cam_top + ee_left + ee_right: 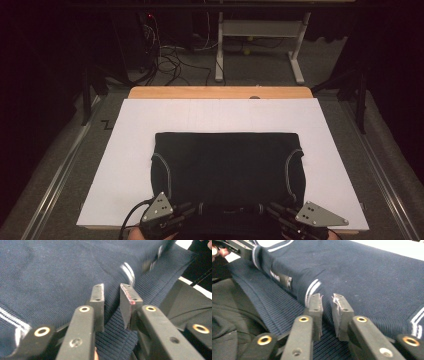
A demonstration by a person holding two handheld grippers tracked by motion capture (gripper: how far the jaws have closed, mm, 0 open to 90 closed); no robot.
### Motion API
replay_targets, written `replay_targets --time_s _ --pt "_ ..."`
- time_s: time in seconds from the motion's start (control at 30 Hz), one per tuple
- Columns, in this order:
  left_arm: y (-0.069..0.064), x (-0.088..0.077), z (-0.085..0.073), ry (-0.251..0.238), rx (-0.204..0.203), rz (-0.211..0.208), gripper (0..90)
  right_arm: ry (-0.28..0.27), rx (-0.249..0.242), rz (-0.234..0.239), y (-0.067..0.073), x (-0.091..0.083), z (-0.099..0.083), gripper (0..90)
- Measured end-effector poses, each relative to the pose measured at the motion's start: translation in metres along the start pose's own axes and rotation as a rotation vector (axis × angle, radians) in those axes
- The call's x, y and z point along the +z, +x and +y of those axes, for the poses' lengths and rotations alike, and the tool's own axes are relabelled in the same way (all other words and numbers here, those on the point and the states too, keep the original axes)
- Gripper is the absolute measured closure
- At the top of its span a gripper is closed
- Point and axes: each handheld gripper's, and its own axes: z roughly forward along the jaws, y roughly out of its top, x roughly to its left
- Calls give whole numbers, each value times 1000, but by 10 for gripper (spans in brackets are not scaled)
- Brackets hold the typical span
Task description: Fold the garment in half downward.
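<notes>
Surface: white sheet (125, 165) keeps the garment clean.
Sweater (225, 165): folded flat, ribbed hem nearest.
Left gripper (192, 209): narrow gap, nothing pinched.
Right gripper (265, 209): same, poised at hem.

Dim, dark-edged high view; gripper views brighter, slightly motion-blurred.

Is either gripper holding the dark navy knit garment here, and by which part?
Neither: left gripper and right gripper stand slightly open over the dark navy knit garment's ribbed near edge.

Item: dark navy knitted garment with white trim stripes (227, 167) | State: folded flat | Pose: ribbed hem toward near edge | Location: centred on white table sheet (125, 150)
</notes>
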Motion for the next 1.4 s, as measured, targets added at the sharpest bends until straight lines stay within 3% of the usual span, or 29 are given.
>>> replay_targets --time_s 0.17,0.47,0.87,1.03,1.27,1.4 --pt "-3 -5 -1 -16 15 11 647 -22 18 -7 -2 -5 -1 707" --pt "6 -6 -1 -33 -7 65 517 -39 42 -55 -10 -3 -2 618" --pt "38 -10 -5 -72 -55 143 414 -45 88 -138 -30 3 -5 471" --pt "52 -12 -6 -68 -34 204 354 -44 99 -173 -38 6 -7 400" --pt "69 -11 -7 -79 -57 231 249 -60 120 -215 -50 9 -7 295" --pt "74 -15 -7 -111 -80 220 228 -64 139 -233 -55 8 -9 227"
